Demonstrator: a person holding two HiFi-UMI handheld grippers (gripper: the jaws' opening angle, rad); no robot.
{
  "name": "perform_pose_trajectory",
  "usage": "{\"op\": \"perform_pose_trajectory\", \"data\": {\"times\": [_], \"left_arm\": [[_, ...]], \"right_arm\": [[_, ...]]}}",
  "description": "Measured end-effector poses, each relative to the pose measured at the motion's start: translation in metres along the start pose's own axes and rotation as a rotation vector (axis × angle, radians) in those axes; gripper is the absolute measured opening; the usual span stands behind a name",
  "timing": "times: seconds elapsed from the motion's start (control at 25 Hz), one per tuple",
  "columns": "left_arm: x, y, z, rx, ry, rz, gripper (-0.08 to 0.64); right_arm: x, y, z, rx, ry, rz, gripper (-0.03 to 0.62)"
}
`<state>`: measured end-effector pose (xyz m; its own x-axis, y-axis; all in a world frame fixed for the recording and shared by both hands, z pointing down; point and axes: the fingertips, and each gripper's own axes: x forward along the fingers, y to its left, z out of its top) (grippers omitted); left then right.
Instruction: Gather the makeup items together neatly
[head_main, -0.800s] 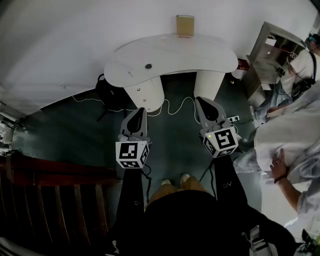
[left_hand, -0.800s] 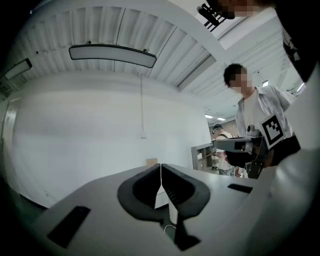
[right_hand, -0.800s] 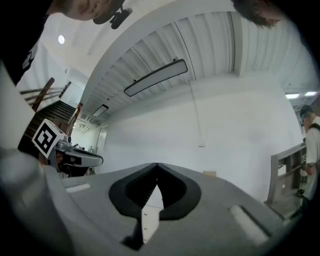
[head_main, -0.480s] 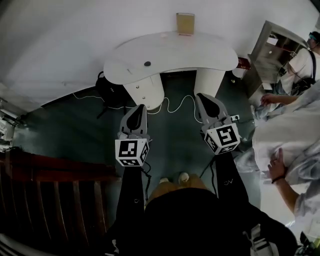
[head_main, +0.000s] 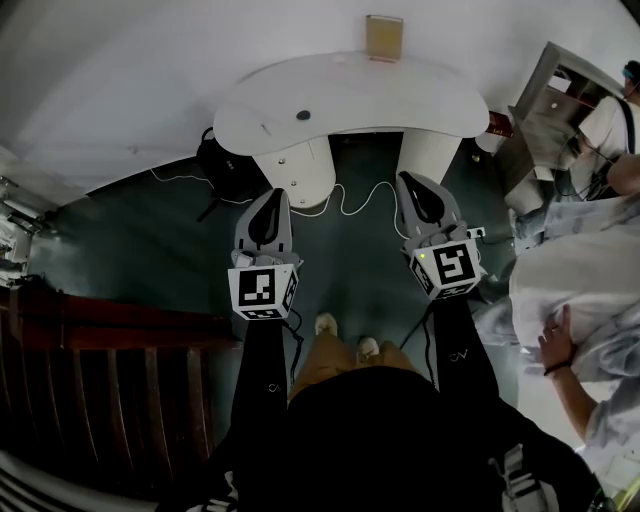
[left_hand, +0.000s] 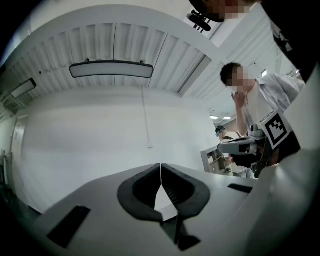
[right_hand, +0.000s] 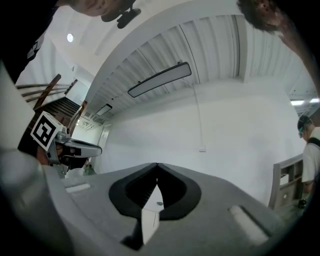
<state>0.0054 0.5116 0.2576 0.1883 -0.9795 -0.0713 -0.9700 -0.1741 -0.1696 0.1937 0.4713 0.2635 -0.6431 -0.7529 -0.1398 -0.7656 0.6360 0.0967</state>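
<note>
Head view: a person stands facing a white table (head_main: 400, 100), a gripper in each hand, both pointing at it and well short of its near edge. The left gripper (head_main: 272, 192) and the right gripper (head_main: 412, 180) hang over dark floor (head_main: 150, 250), side by side. The only likely makeup item that can be made out is a small dark item (head_main: 303, 115) on the table's left half, too small to name or to judge its long axis. A tan box (head_main: 384, 38) stands at the table's far edge. The dark item lies ahead of the left gripper and slightly to its right, so the left hand looks the nearer one. Both must first close on the table.

Left gripper view: the left gripper (left_hand: 160, 167) has its jaws pressed tip to tip, with nothing between them. A bare white wall (left_hand: 100, 135) is beyond.

Right gripper view: the right gripper (right_hand: 157, 172) is likewise closed and empty. A sliver of table top (right_hand: 150, 220) shows below the tips.
</note>
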Motion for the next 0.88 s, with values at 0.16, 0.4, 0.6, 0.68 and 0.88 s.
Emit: {"op": "perform_pose_trajectory", "data": {"times": [0.16,0.4,0.6,0.68,0.88], "left_arm": [[0.013,0.014,-0.006,0.025,-0.023,0.017,0.009],[0.054,0.052,-0.029,0.036,-0.027,0.021,0.009],[0.11,0.105,-0.039,0.049,-0.053,0.017,0.009],[0.133,0.131,-0.044,0.031,-0.064,0.015,0.009],[0.192,0.193,-0.041,0.056,-0.078,-0.017,0.009]], "right_arm": [[0.024,-0.004,-0.007,0.0,-0.014,-0.006,0.005],[0.083,-0.011,-0.035,0.01,-0.002,-0.007,0.005],[0.157,-0.018,-0.046,-0.011,-0.001,-0.012,0.005],[0.192,-0.02,-0.048,-0.011,-0.002,-0.02,0.005],[0.283,-0.018,-0.045,-0.008,-0.017,-0.022,0.005]]}}
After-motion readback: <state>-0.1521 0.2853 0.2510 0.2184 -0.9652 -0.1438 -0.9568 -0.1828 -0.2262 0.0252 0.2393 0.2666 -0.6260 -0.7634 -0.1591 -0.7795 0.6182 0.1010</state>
